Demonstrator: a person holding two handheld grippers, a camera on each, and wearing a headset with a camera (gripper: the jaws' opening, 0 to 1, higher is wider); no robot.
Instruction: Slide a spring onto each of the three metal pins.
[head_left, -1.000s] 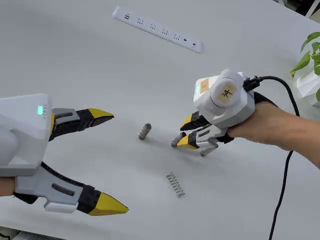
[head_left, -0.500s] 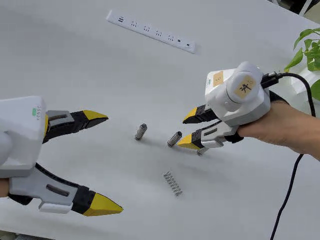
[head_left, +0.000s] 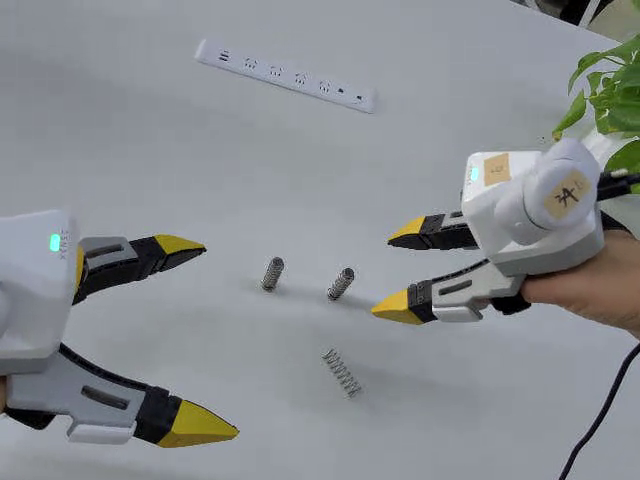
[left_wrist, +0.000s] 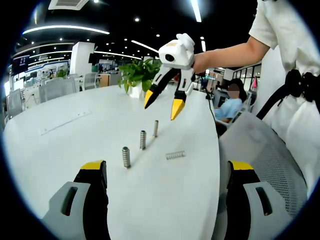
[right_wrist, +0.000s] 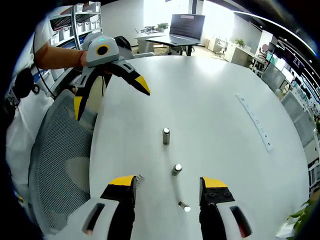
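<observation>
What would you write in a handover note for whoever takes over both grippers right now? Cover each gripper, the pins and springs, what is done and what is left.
Left gripper: open, empty, hovering over the table.
Right gripper: open, empty, jaws pointing at the pins.
Done: first sprung pin and second sprung pin stand upright, each wearing a spring.
Left: the third pin, nearest the right gripper, looks bare. The loose spring lies flat on the table beside the row. Pick it up and slide it onto that pin.
</observation>
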